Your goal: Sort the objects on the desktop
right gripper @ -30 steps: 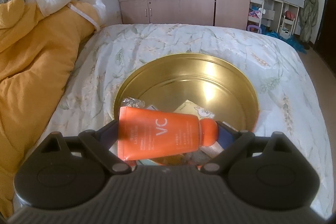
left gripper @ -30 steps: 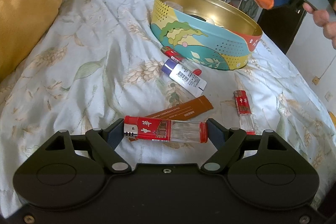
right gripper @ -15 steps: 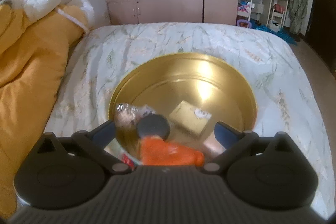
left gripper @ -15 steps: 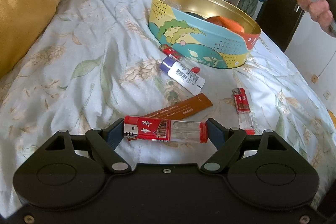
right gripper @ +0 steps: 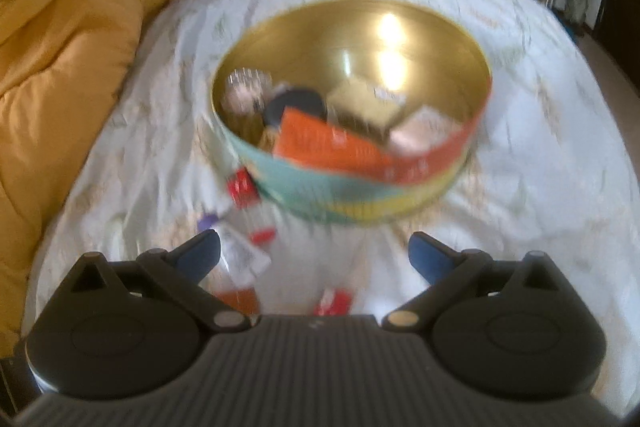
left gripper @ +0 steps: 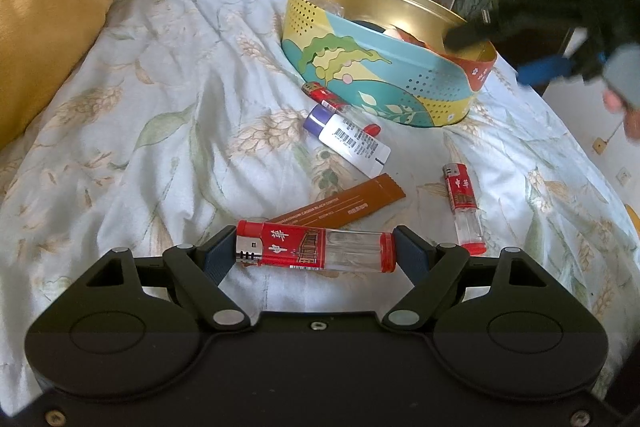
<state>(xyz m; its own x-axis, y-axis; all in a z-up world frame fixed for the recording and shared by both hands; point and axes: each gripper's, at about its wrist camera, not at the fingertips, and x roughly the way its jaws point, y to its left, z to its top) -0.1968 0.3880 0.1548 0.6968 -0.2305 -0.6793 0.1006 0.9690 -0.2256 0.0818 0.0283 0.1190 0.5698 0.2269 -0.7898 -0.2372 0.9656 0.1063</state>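
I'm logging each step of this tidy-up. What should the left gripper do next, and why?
Probably carry its lighter over to the round tin and drop it in. The left gripper is shut on it, the tin is open, and the right gripper is open and empty.

A bed with a pale floral bedspread (left gripper: 168,115) carries everything — a round painted tin (left gripper: 384,83), a white tube (left gripper: 348,139) with a lighter (left gripper: 326,97) just beside it, a brown sachet (left gripper: 340,207), another lighter (left gripper: 462,205), and a yellow quilt (left gripper: 48,11) heaped along one side.
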